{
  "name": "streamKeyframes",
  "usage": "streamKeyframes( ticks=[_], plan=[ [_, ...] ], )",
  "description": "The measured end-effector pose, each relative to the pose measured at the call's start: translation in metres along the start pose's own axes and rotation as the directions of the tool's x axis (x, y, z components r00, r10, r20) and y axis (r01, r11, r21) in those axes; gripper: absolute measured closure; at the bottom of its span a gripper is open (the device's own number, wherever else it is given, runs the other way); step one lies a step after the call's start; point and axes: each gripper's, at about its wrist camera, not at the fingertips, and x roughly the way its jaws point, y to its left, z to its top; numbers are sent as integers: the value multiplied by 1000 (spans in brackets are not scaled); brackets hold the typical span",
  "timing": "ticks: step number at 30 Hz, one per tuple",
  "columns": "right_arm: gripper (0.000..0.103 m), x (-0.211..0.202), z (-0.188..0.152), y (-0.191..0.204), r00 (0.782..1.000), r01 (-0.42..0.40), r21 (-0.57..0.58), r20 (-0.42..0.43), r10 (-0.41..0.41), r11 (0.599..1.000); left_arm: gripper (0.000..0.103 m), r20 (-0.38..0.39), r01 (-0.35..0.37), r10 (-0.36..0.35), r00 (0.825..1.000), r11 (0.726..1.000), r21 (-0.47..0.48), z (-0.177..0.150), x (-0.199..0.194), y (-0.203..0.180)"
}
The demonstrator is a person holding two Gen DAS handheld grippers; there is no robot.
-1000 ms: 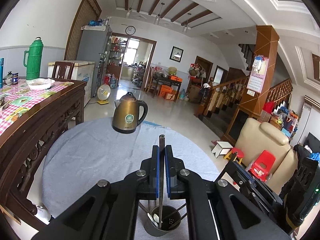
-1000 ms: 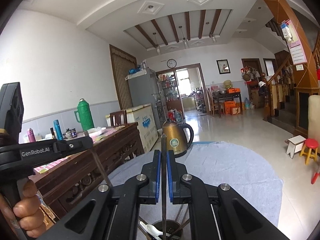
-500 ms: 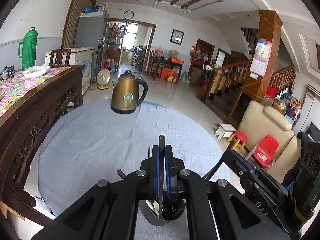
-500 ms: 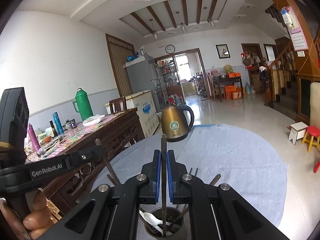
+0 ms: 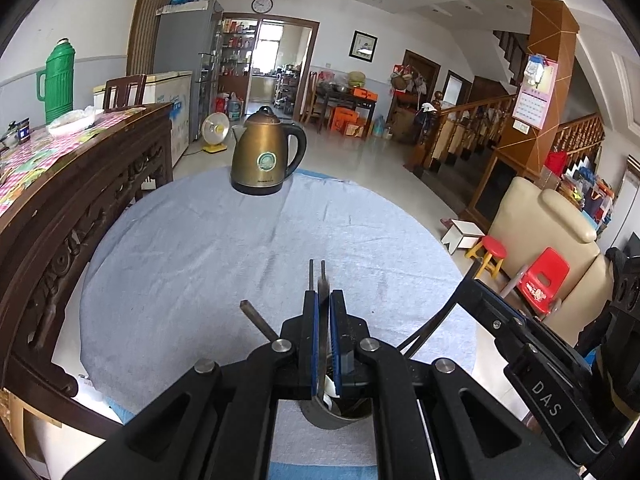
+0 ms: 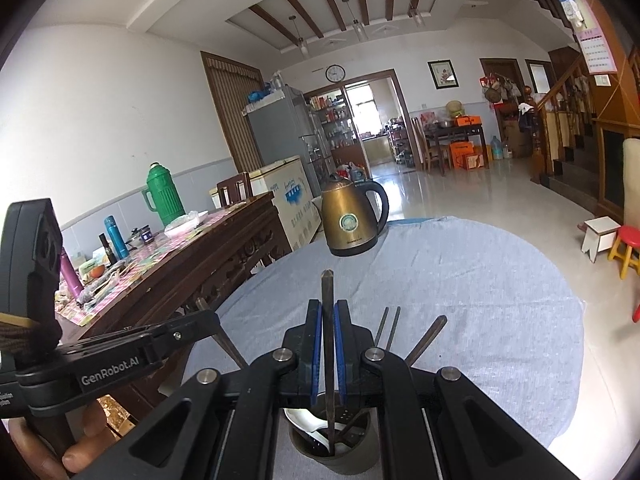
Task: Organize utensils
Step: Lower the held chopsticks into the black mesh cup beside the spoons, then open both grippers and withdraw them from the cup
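- Left gripper is clenched on a thin chopstick; right gripper grasps another stick.
- Both sticks hang over the near holder.
- Likely light, stiff, slippery; grip mid-shaft.

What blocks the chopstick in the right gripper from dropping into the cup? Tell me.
Nothing visible. The chopstick, clamped in the right gripper, already has its lower end inside the cup, among a white spoon and other chopsticks.
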Motion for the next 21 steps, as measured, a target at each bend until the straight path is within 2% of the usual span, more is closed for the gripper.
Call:
streamKeyframes(
  ticks=[5,6,7,8,9,10,12,16,21],
  plan=[
    [93,2,-1,-1,1000,-7,18,-18,8,1000,95,-8,6,-6,1000,1000,-6,0,0,1],
    [93,2,-1,-2,1000,-8,25,-22,8,1000,90,-9,3,-3,1000,1000,-8,0,0,1],
    [92,2,-2,-3,1000,-8,33,-23,8,999,78,-9,0,0,1000,1000,-10,0,0,1],
    [89,2,-2,-5,1000,-9,44,-21,10,999,71,-9,-5,5,1000,1000,-13,0,0,3],
    [84,1,-1,-7,1000,-11,55,-17,12,998,60,-6,-11,11,1000,1000,-13,0,-1,3],
    [82,0,-1,-8,1000,-12,62,-14,13,998,56,0,-20,20,1000,1000,-13,-1,-1,3],
    [78,-3,-1,-11,1000,-13,76,2,13,997,55,10,-39,39,999,999,-7,-2,-3,3],
    [78,-10,1,-16,999,-9,100,41,5,995,43,18,-59,59,998,998,-11,-4,-6,6],
    [74,-17,3,-23,997,-7,131,73,-3,991,36,24,-93,93,995,996,-14,-8,-9,8]
  ],
)
